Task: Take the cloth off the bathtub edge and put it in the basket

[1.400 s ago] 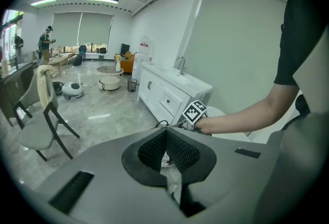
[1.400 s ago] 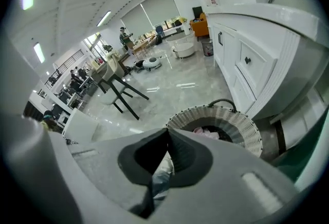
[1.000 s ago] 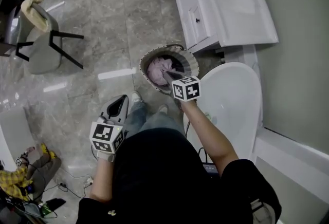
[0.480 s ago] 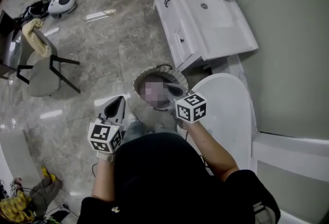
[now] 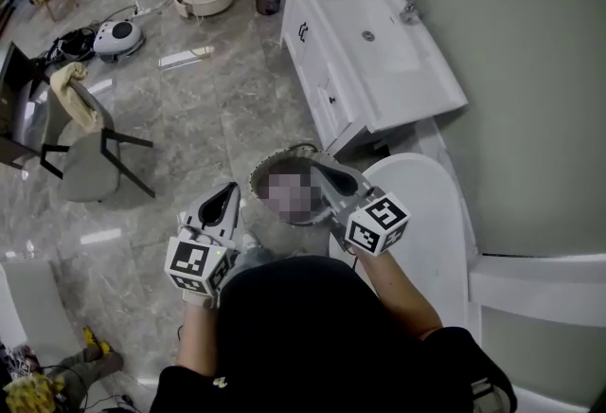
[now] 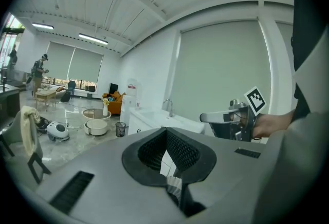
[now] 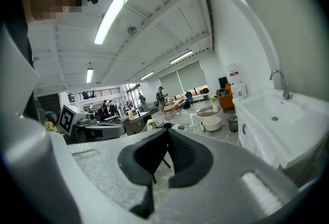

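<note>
Right gripper point(image 5: 322, 174) shut, empty, tips over basket point(image 5: 260, 172) rim beside bathtub edge point(image 5: 421, 160); left gripper point(image 5: 227, 193) likewise shut, farther off. No cloth on edge; likely in basket, inside unreadable.

Floor point(image 5: 237, 108): polished veined stone, glossy, reflective. Bathtub point(image 5: 431, 212) and washbasin top point(image 5: 379, 51): smooth glossy white. Left gripper point(image 6: 165, 130) shell: matt grey plastic; pads point(image 6: 181, 148) black, ribbed. Basket point(image 5: 256, 179) rim: ribbed, matt.

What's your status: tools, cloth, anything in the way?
Left tool shut, empty. Right tool shut, empty. No cloth on bathtub edge; inside of basket not readable. Nothing blocking.
</note>
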